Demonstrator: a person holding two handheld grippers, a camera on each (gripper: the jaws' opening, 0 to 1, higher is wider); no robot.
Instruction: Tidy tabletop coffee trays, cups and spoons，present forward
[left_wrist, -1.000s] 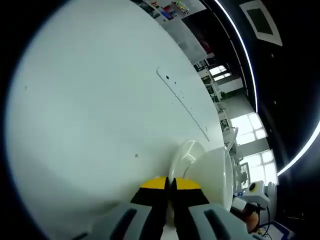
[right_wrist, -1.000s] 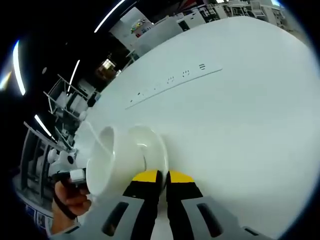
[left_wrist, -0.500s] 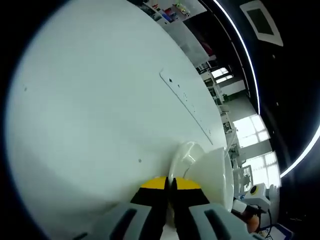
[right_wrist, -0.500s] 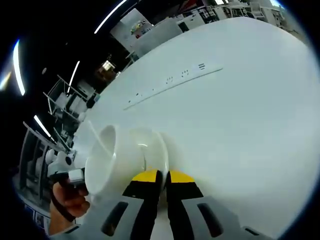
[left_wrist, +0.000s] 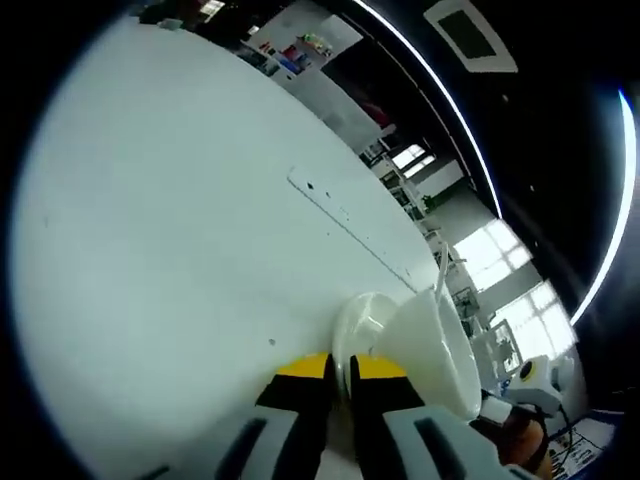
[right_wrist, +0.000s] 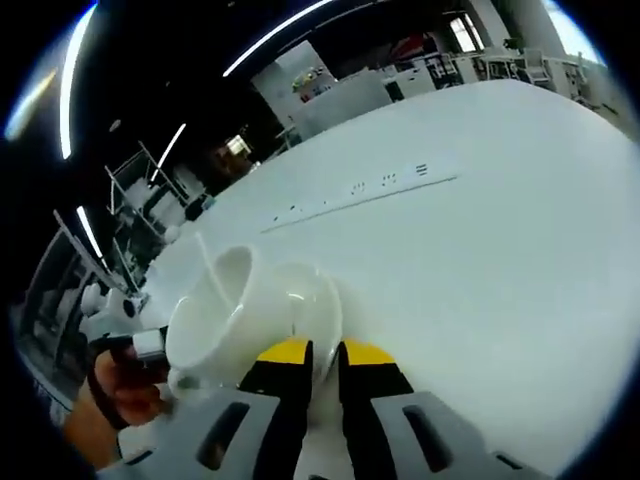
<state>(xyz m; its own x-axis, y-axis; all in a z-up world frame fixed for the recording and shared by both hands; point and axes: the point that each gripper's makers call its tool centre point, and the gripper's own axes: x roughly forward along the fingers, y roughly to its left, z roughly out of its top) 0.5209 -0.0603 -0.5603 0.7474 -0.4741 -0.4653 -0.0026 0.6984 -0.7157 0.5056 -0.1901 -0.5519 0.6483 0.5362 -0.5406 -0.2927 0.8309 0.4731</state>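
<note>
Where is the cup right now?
The cup sits on the saucer gripped by both grippers: left of the right gripper in the right gripper view, and right of the left gripper in the left gripper view.

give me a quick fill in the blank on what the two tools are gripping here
1. Both tools grip the rim of the same white ____.
2. On the saucer sits a white ____, a thin spoon standing in it.
3. The left tool and right tool each have their jaws ____ on the rim.
4. The table underneath is ____ in colour.

Missing words: saucer; cup; shut; white
</note>
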